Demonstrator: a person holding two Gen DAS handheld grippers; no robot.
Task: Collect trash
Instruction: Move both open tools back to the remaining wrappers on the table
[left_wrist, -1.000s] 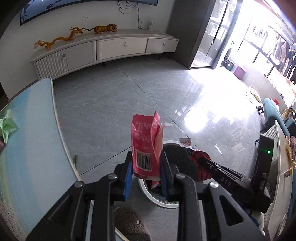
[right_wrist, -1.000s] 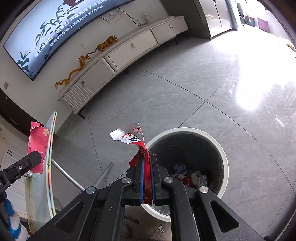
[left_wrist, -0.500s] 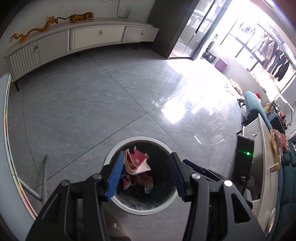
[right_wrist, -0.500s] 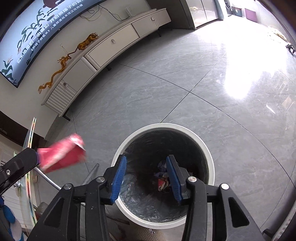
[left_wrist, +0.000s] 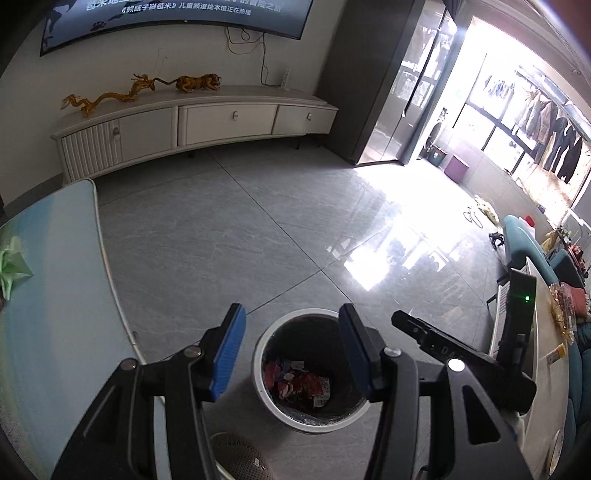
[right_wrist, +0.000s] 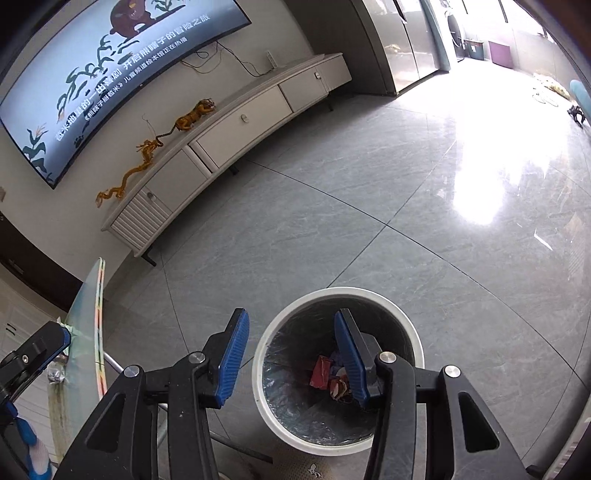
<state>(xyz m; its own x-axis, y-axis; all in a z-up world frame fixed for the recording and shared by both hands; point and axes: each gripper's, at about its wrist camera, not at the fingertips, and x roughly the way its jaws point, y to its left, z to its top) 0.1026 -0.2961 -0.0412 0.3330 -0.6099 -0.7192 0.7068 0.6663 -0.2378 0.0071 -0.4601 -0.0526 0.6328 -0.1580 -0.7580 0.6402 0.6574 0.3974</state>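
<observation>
both claws wide, empty: left claw (left_wrist: 290, 354), right claw (right_wrist: 291, 356) above white trash bin (right_wrist: 413, 332). red wrappers (left_wrist: 295, 382) lie inside. next go to tabletop (left_wrist: 55, 295), grab green paper scrap (left_wrist: 13, 264) squarely.
</observation>
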